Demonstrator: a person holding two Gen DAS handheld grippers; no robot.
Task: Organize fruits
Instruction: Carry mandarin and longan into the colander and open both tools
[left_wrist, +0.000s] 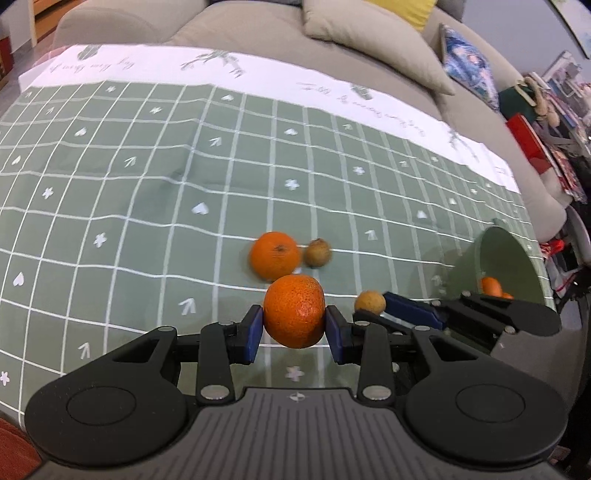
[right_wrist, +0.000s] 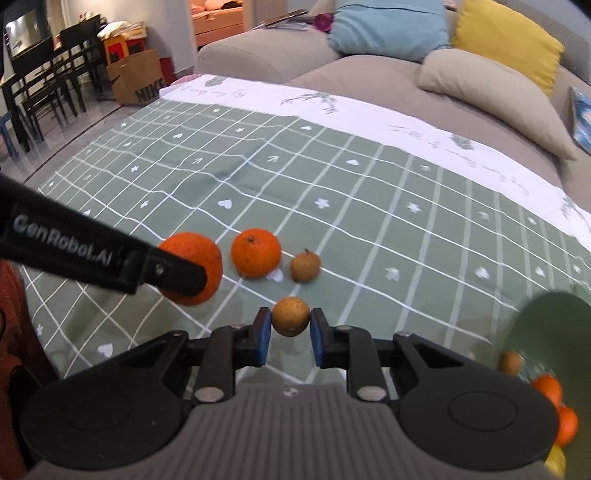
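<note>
My left gripper (left_wrist: 294, 328) is shut on an orange (left_wrist: 294, 310), held just above the green checked cloth (left_wrist: 110, 184). My right gripper (right_wrist: 290, 332) is shut on a small brown fruit (right_wrist: 290, 316), also lifted off the cloth. In the left wrist view that brown fruit (left_wrist: 370, 302) and the right gripper's blue pads (left_wrist: 413, 311) show to the right. In the right wrist view the left gripper's arm (right_wrist: 92, 254) crosses in front of its orange (right_wrist: 199, 258). A second orange (right_wrist: 255, 252) and another brown fruit (right_wrist: 305, 266) lie on the cloth beyond.
A green bowl (left_wrist: 517, 266) with oranges in it stands at the cloth's right edge; its blurred rim (right_wrist: 546, 317) shows low right in the right wrist view. A beige sofa with cushions (right_wrist: 495, 96) lies behind. Dark chairs (right_wrist: 44, 81) stand far left.
</note>
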